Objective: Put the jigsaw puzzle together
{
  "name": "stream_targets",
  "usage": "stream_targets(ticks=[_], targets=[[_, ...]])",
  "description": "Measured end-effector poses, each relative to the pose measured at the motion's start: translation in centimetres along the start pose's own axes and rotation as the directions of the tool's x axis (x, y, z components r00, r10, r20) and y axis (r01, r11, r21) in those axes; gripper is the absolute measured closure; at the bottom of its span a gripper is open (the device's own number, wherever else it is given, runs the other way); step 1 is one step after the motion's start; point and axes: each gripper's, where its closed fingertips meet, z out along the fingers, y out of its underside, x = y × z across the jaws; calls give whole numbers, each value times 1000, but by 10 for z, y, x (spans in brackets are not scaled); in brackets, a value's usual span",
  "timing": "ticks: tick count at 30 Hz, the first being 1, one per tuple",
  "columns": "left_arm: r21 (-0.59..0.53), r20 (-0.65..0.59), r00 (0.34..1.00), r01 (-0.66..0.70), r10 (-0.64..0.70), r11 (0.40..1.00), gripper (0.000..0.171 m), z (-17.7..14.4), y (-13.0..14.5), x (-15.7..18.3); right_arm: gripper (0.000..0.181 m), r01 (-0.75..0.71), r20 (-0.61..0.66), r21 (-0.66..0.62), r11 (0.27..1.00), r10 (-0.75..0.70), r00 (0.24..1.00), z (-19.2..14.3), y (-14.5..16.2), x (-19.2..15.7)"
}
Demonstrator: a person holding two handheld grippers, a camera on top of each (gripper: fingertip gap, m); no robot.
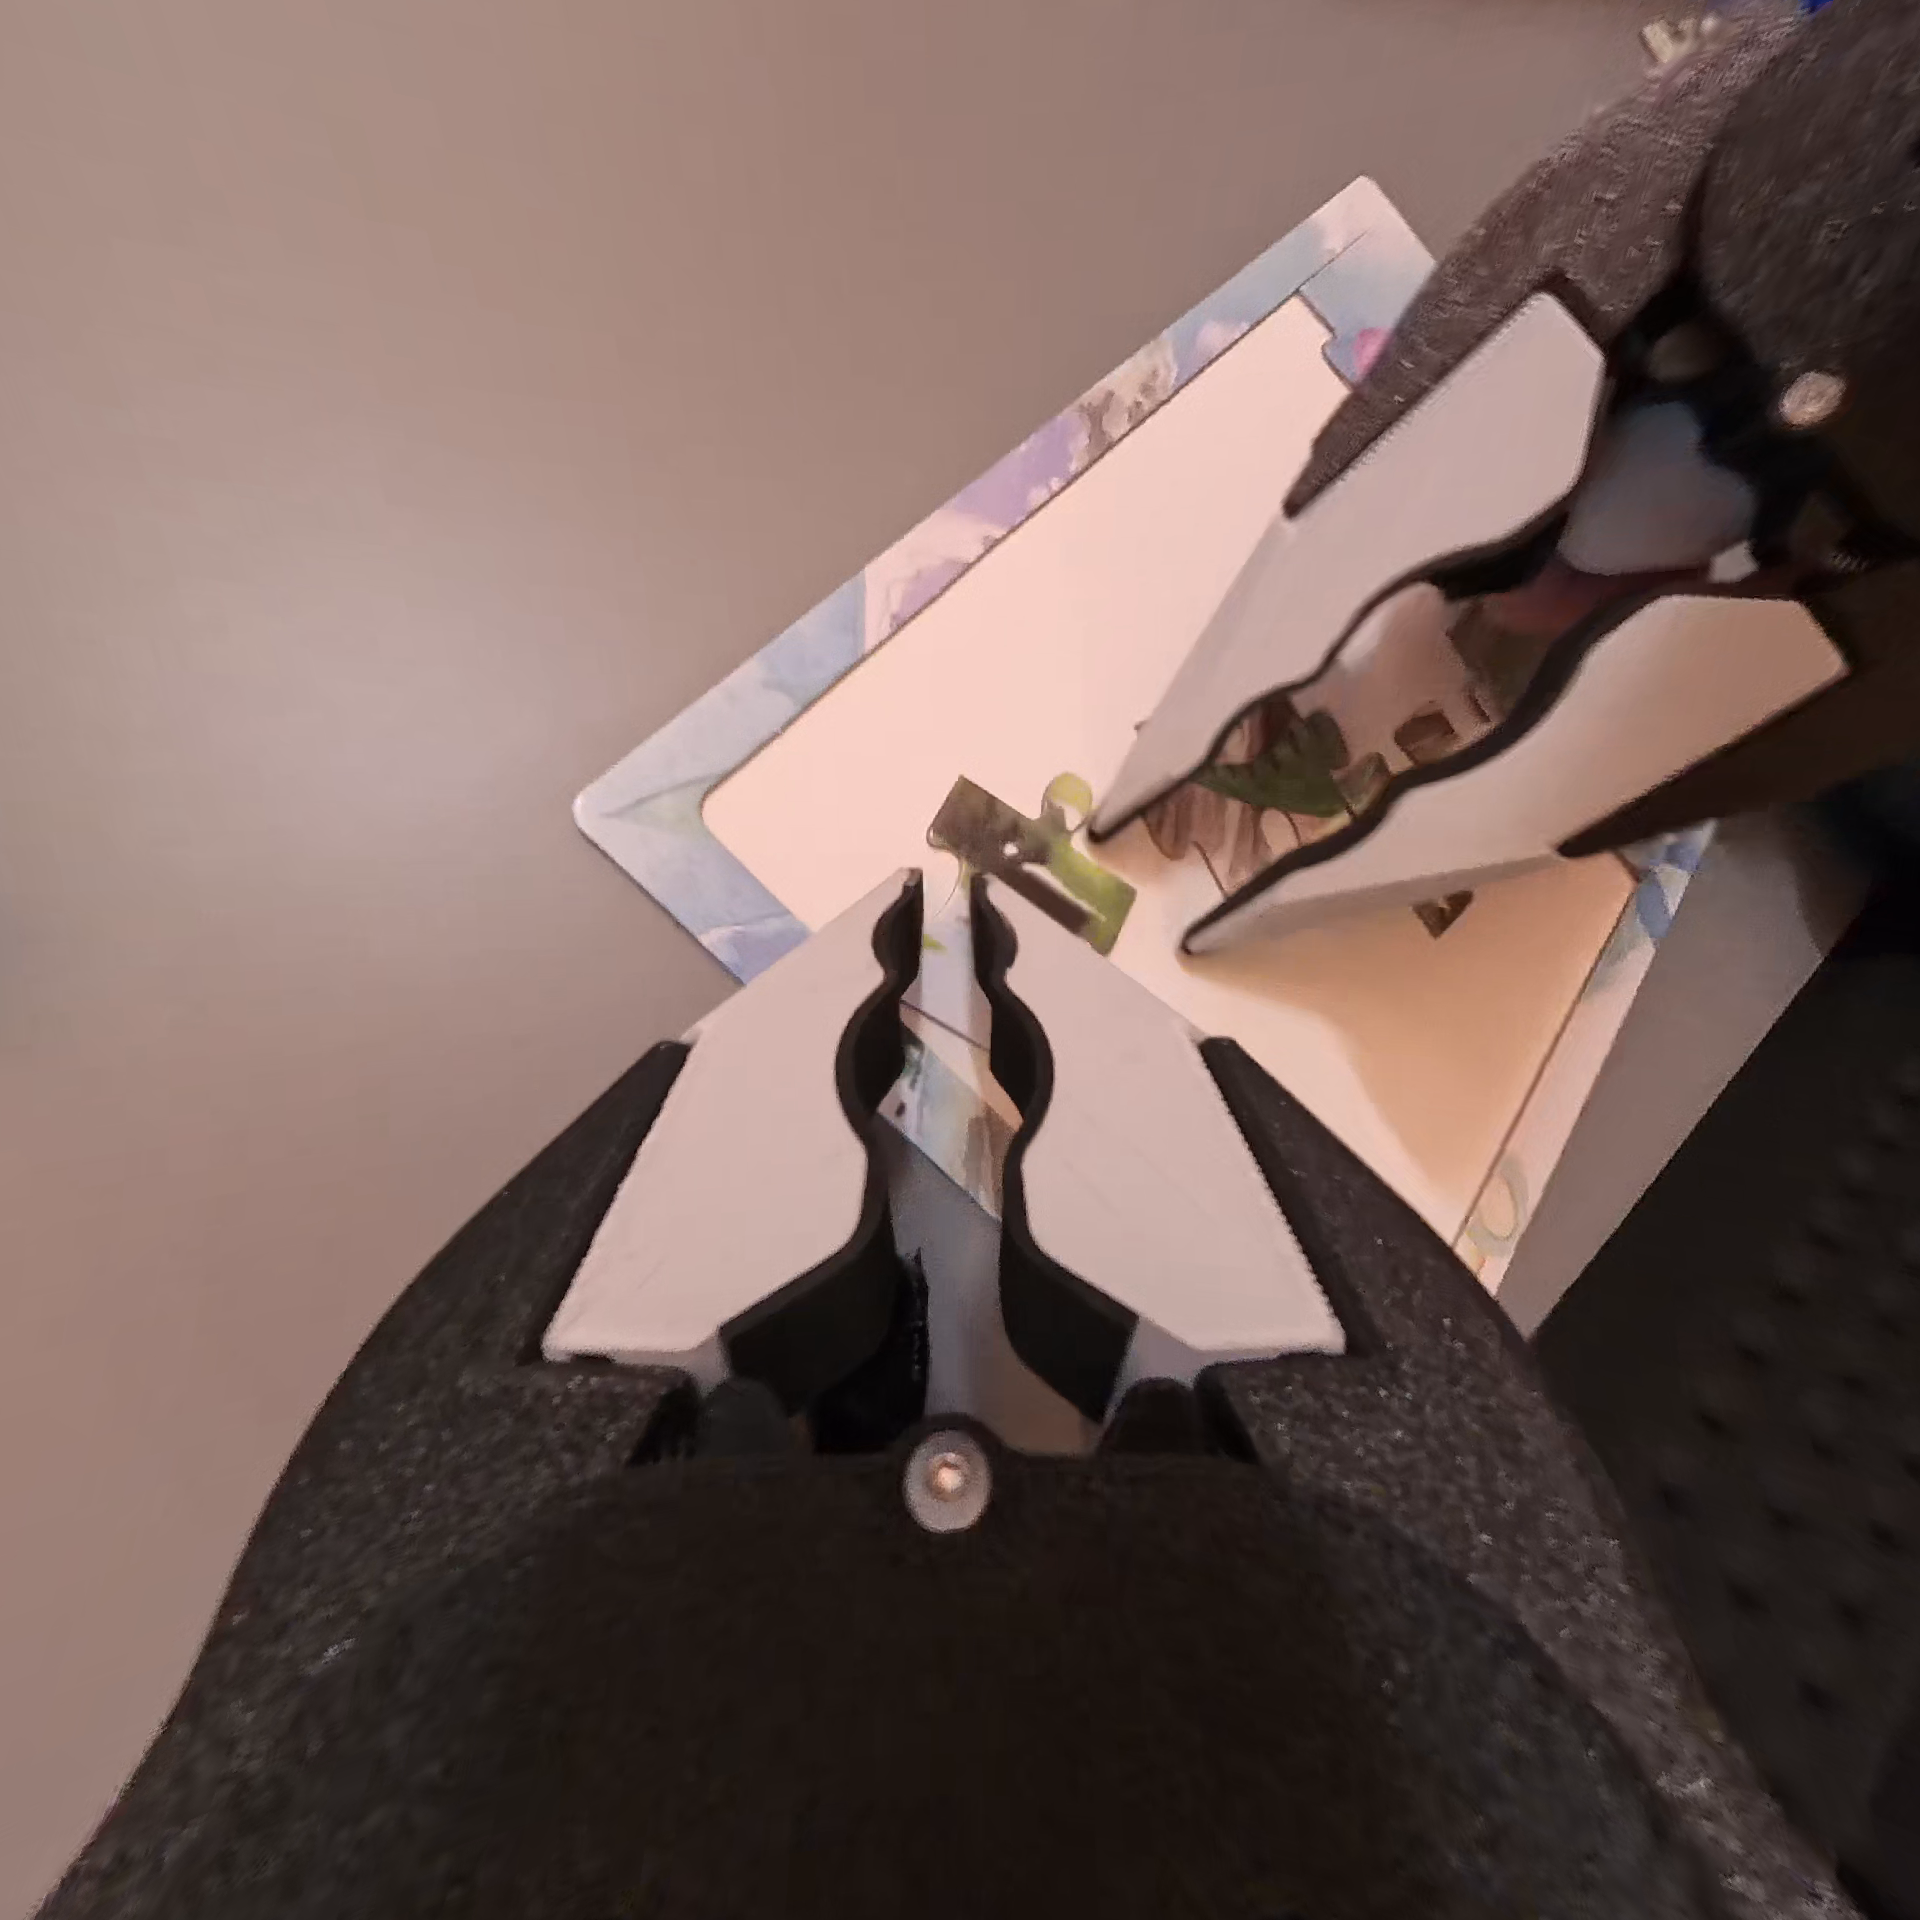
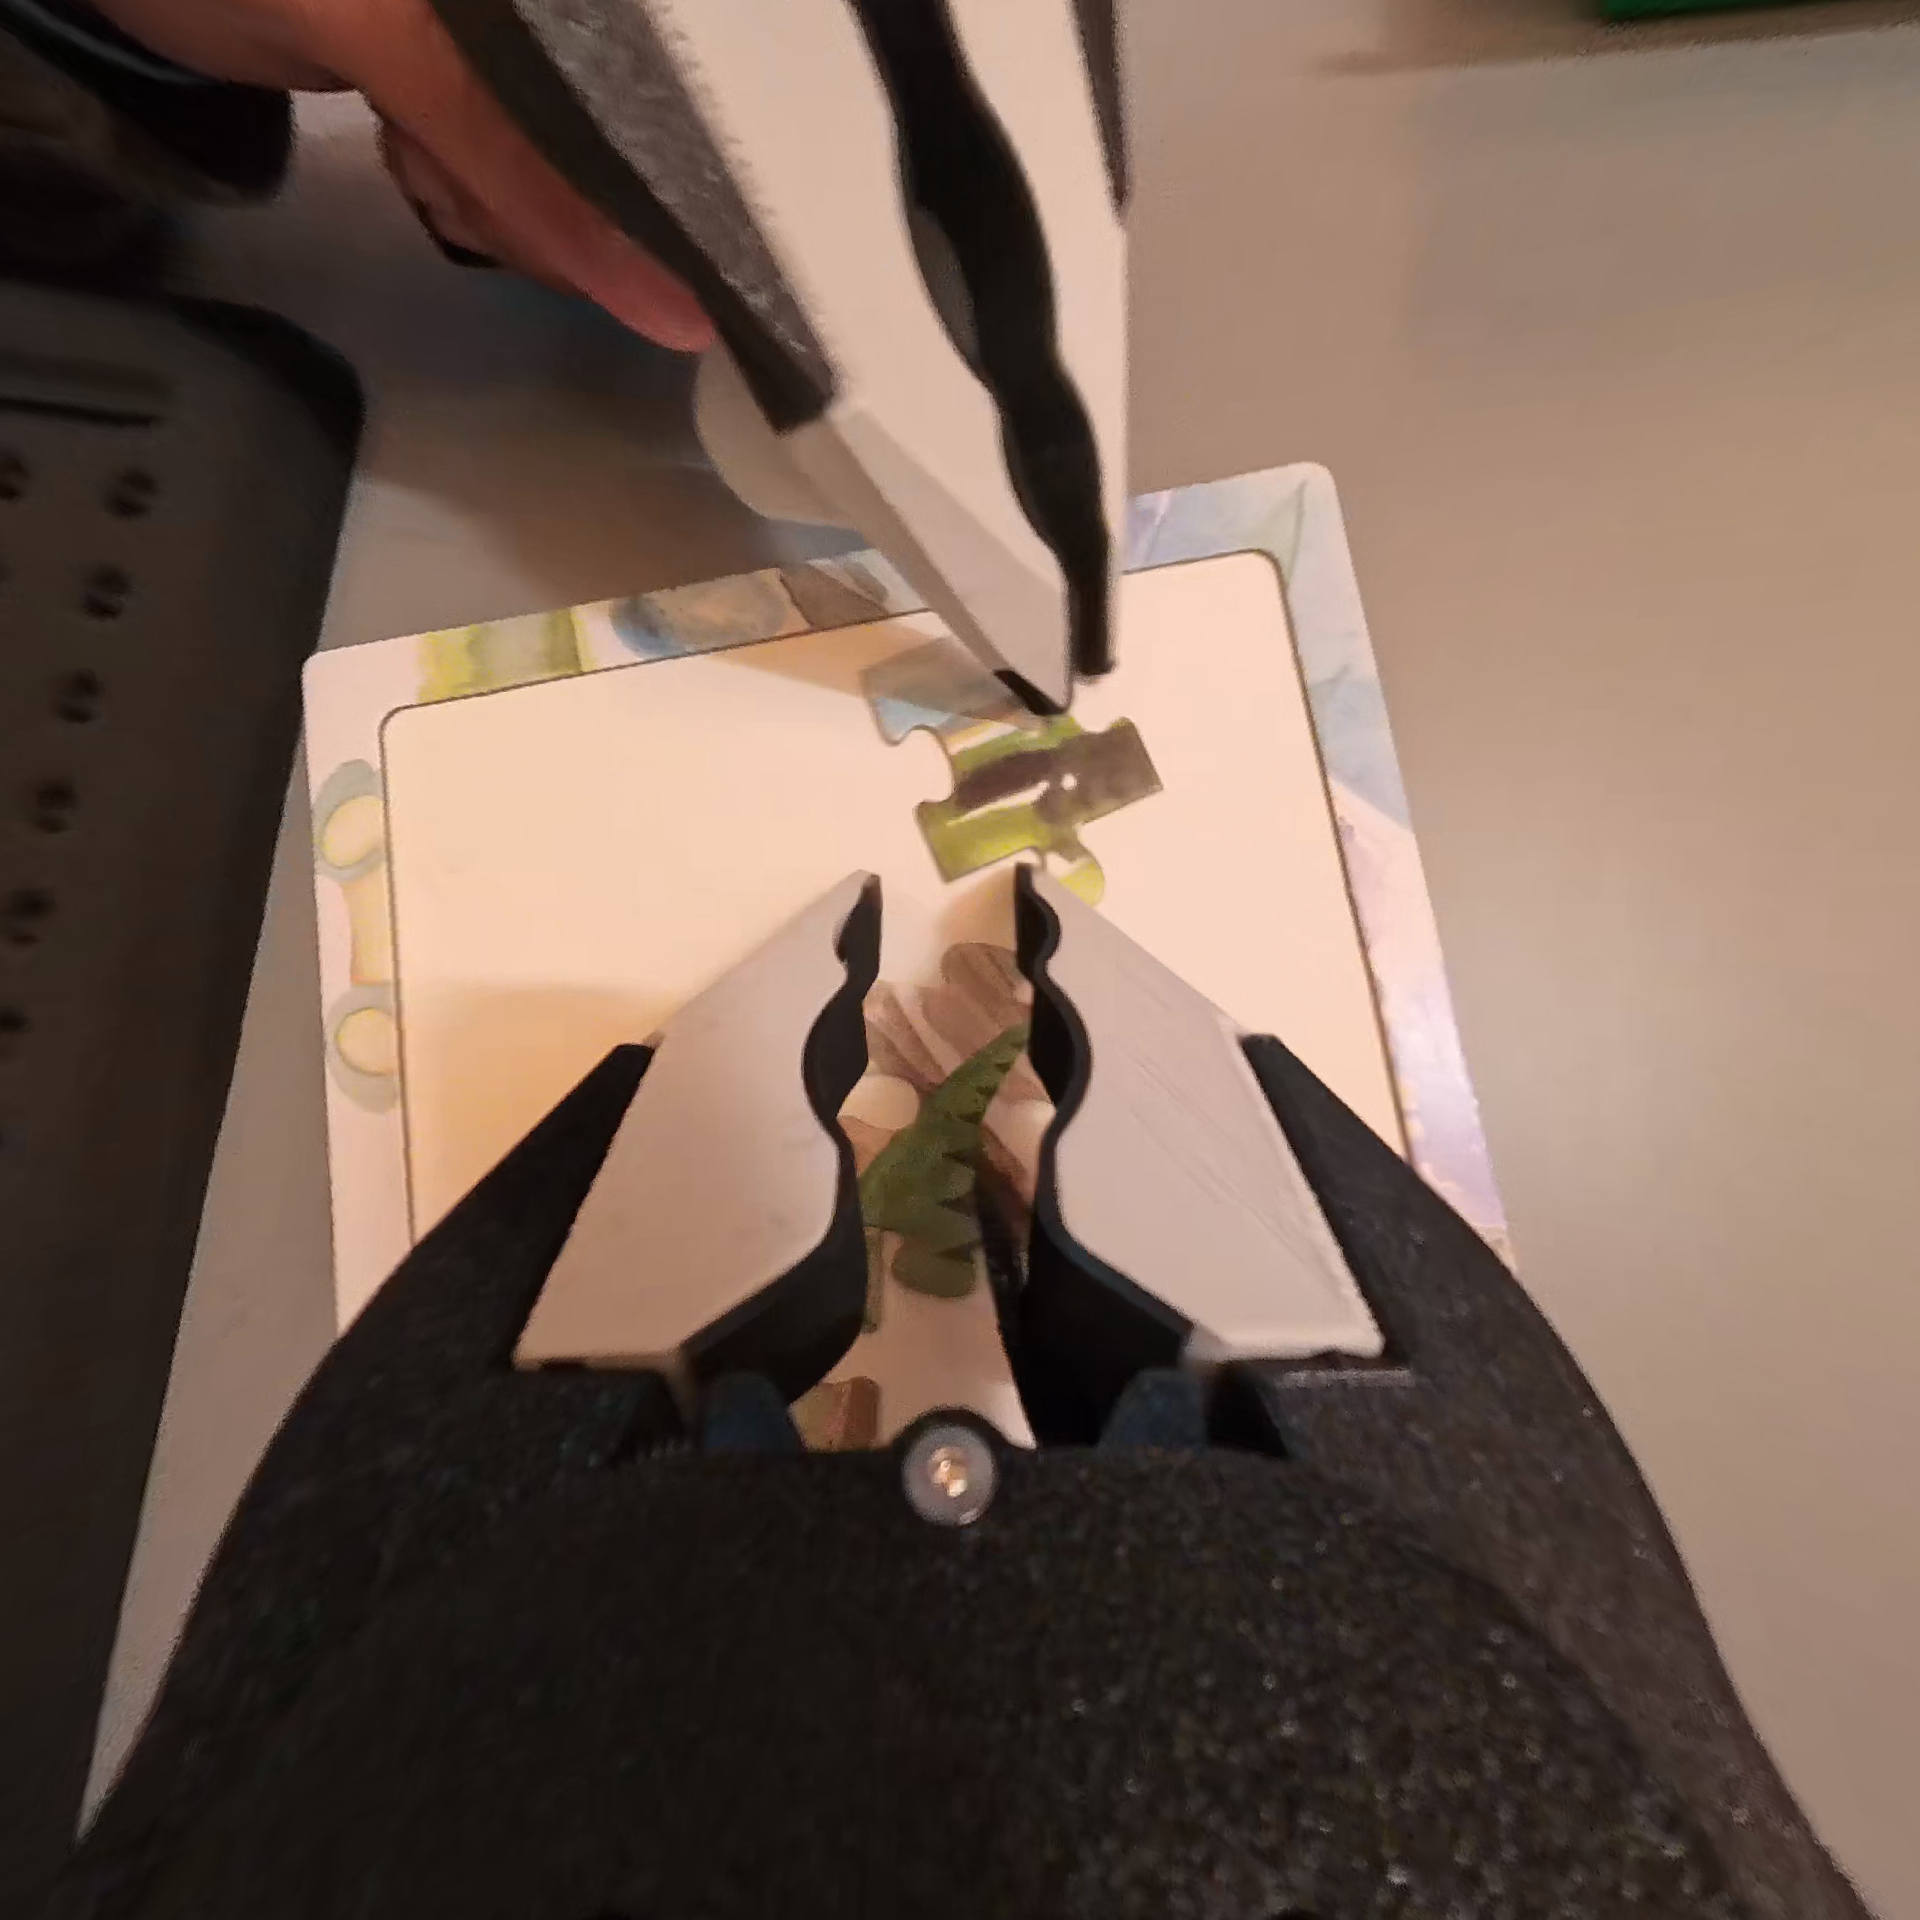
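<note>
**Right wrist view: grippers meet over puzzle tray**

Right wrist view shows the right gripper (image 2: 945,894) spread, empty, above a green leafy piece (image 2: 940,1153) in the puzzle tray (image 2: 1340,665). Farther off, the left gripper (image 2: 1070,675) tips touch a bluish piece (image 2: 920,691) beside a green-and-dark piece (image 2: 1039,800); whether it pinches is unclear. A hand (image 2: 499,177) holds it.

The desk (image 2: 1610,416) is plain grey-beige. The puzzle tray (image 2: 1340,644) has a pale cream centre and a watercolour border of light blue, lilac and yellow-green. A loose puzzle piece (image 2: 1039,800) in the upper middle of the frame shows lime green with dark grey-black marks; another (image 2: 935,1153), lower centre, carries a dark green jagged shape on brown and white. Both claws (image 2: 945,904) (image 1: 945,899) have white fingers with black inner edges on speckled black bodies.
</note>
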Motion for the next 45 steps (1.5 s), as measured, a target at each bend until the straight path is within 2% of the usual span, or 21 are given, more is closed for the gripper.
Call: stream_targets(ticks=[12, 17, 21, 24, 25, 28, 32, 41, 45], targets=[[-48, -152, 986, 59, -65, 997, 157, -11, 24, 34, 152, -36, -8, 30, 999, 36, 999, 2, -3, 8], [-77, -204, 979, 3, -19, 997, 157, -6, 30, 52, 147, -24, -17, 33, 999, 24, 1000, 2, -4, 8], [3, -144, 990, 5, -5, 1000, 157, -12, 13, 39, 146, -10, -41, 20, 1000, 10, 999, 0, -1, 10], [83, 24, 1000, 17, -19, 996, 157, -20, -1, 0, 146, -23, -35, 29, 999, 24, 999, 0, -1, 11], [82, 33, 999, 15, -18, 997, 157, -20, -1, -4, 146, -25, -33, 31, 999, 26, 999, 0, -1, 11], [36, -30, 999, 23, -22, 999, 157, -13, 8, 6, 145, -24, -33, 37, 999, 26, 999, 1, -3, 12], [45, -26, 999, 37, -36, 998, 159, -10, 12, 10, 144, -50, -13, 57, 997, 51, 999, 1, -4, 12], [-1, -137, 989, 53, -52, 999, 163, -8, 25, 40, 129, -62, 18, 81, 995, 61, 998, 4, -9, 8], [6, -74, 997, 39, -39, 999, 162, -16, 26, 31, 125, -21, 17, 56, 998, 20, 1000, 1, -5, 1]])
